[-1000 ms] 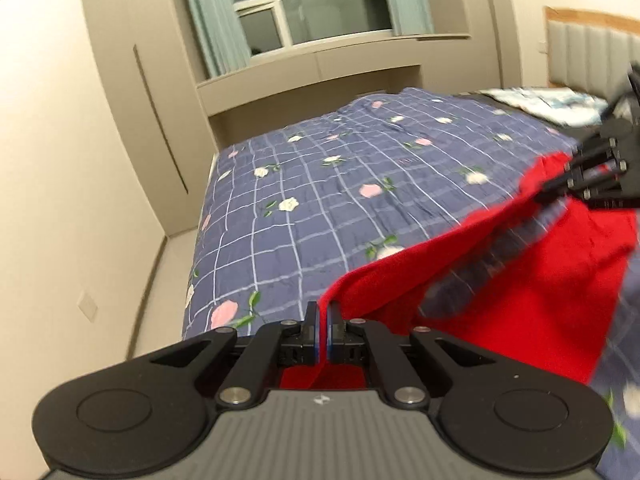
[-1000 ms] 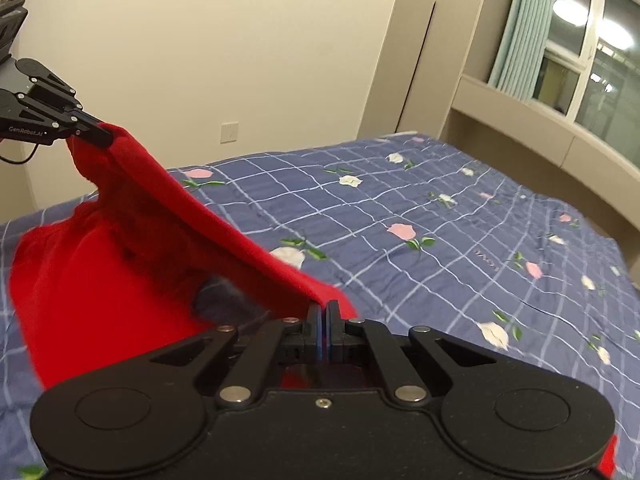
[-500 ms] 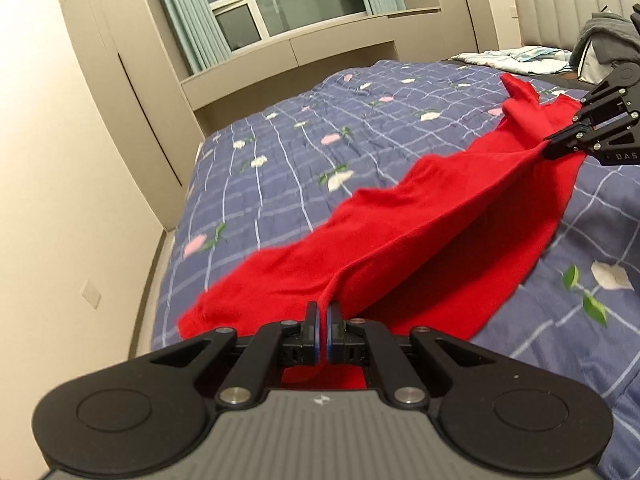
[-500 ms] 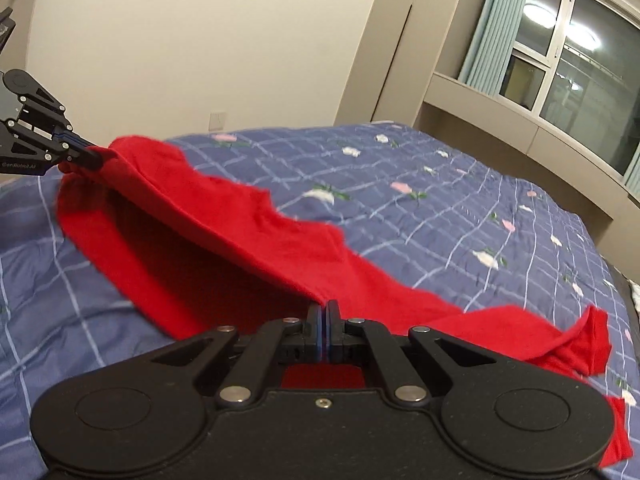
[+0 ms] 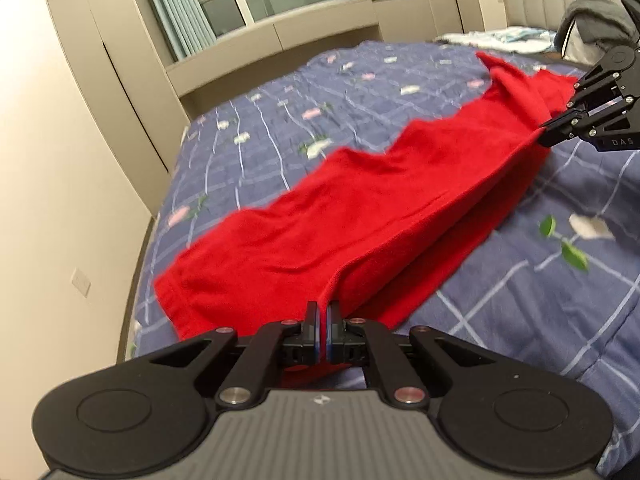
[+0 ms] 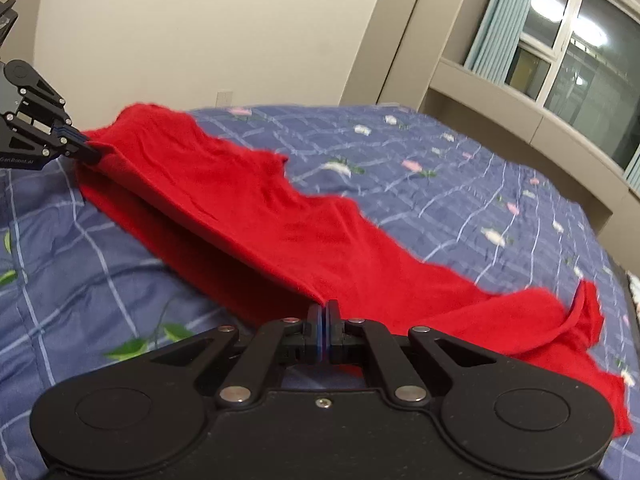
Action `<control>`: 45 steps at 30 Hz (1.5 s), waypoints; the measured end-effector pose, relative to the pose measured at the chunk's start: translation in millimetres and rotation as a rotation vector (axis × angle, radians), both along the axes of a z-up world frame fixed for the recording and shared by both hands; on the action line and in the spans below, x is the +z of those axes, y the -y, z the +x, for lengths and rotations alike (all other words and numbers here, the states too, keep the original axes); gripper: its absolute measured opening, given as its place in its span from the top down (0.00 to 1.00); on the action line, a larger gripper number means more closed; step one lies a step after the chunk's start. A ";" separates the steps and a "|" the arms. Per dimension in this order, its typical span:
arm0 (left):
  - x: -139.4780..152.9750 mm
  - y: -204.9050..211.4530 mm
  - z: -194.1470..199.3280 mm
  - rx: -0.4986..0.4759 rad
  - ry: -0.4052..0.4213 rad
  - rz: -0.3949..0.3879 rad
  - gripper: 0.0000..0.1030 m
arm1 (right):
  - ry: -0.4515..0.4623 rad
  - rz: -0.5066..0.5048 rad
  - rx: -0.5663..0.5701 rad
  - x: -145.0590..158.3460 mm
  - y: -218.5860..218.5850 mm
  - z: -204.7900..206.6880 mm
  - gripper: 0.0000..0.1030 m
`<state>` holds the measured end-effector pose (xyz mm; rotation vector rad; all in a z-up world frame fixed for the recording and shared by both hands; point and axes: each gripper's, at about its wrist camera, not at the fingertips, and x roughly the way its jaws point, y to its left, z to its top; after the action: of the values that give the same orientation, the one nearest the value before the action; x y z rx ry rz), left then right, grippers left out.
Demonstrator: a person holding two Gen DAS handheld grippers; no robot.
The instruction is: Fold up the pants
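both the left gripper (image 5: 323, 312) and the right gripper (image 6: 323, 311) are closed tight on one long edge of the soft red fabric pants (image 5: 360, 208), stretched just above the blue flowered bed cover (image 5: 280, 120), and an uneven pull could wrinkle the fold.

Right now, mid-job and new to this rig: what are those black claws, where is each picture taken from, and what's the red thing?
There is no robot arm. A person holds one two-finger gripper in each hand, each with a camera looking along its fingers. One picture looks out from the left gripper, with the right gripper visible far right. The other looks out from the right gripper, with the left one at far left. Both are shut on one edge of the red pants, which lie stretched out, doubled over, on a blue flowered bedspread.
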<state>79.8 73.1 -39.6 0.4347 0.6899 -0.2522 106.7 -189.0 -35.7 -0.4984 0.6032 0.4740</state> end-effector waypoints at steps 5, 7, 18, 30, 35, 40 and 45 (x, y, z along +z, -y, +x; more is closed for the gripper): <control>-8.4 1.7 6.3 0.028 -0.042 -0.013 0.96 | -0.041 0.027 -0.047 -18.9 1.3 4.9 0.99; -10.0 2.2 6.6 0.034 -0.058 -0.013 0.91 | -0.048 0.041 -0.059 -21.8 2.9 4.6 0.91; 2.5 15.6 2.6 0.096 -0.061 -0.097 0.04 | -0.053 0.166 -0.136 -15.6 30.8 -5.7 0.20; 15.8 104.9 30.9 -0.044 -0.046 -0.152 0.00 | -0.038 0.254 -0.313 6.6 123.1 1.3 0.01; 19.3 172.0 49.2 -0.150 0.008 -0.140 0.00 | -0.036 0.232 -0.365 19.9 171.4 27.1 0.01; 20.5 246.8 69.3 -0.264 0.037 -0.174 0.01 | -0.041 0.188 -0.393 40.4 214.3 67.5 0.01; 12.9 302.8 91.3 -0.375 0.042 -0.162 0.18 | -0.055 0.184 -0.408 61.9 247.3 118.7 0.01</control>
<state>171.1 -229.7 -26.7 0.4110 0.5387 -0.6473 225.4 -436.3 26.2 -0.1786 0.6873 0.1523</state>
